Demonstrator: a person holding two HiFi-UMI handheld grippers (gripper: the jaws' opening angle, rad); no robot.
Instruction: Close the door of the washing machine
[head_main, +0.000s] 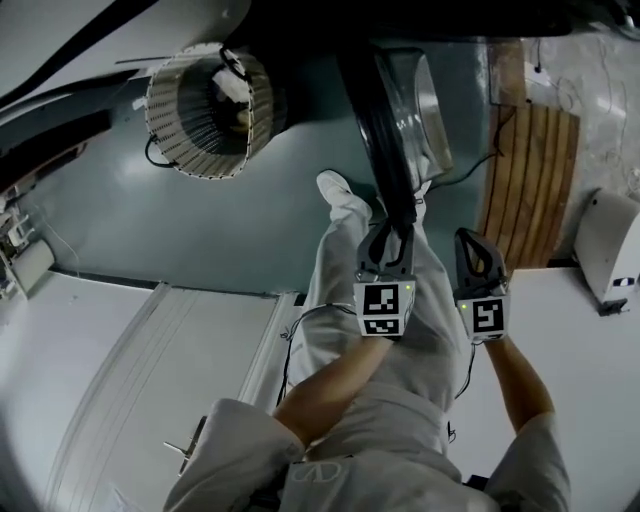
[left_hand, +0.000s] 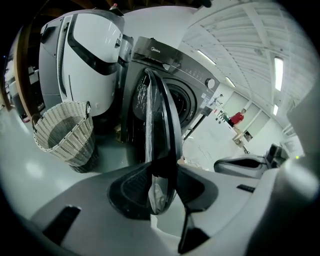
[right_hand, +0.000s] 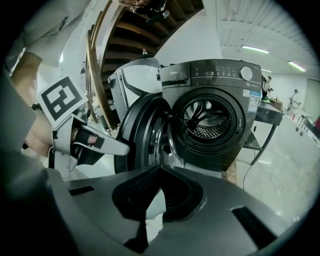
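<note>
The dark washing machine (right_hand: 215, 110) stands with its round door (right_hand: 145, 135) swung out, drum mouth uncovered. From the head view the door (head_main: 385, 120) is seen edge-on from above. My left gripper (head_main: 390, 235) sits at the door's outer rim. In the left gripper view the rim (left_hand: 159, 125) runs down between the jaws of the left gripper (left_hand: 164, 167), which stand apart around it; I see no firm pinch. My right gripper (head_main: 472, 242) hovers just right of the left one, off the door. Its jaws (right_hand: 160, 167) are shut with nothing between them.
A wicker laundry basket (head_main: 205, 110) stands on the floor left of the machine. A white appliance (left_hand: 95, 55) stands beside the washer. A wooden pallet (head_main: 530, 180) and a white device (head_main: 610, 245) lie to the right. The person's leg and shoe (head_main: 345, 195) are below the grippers.
</note>
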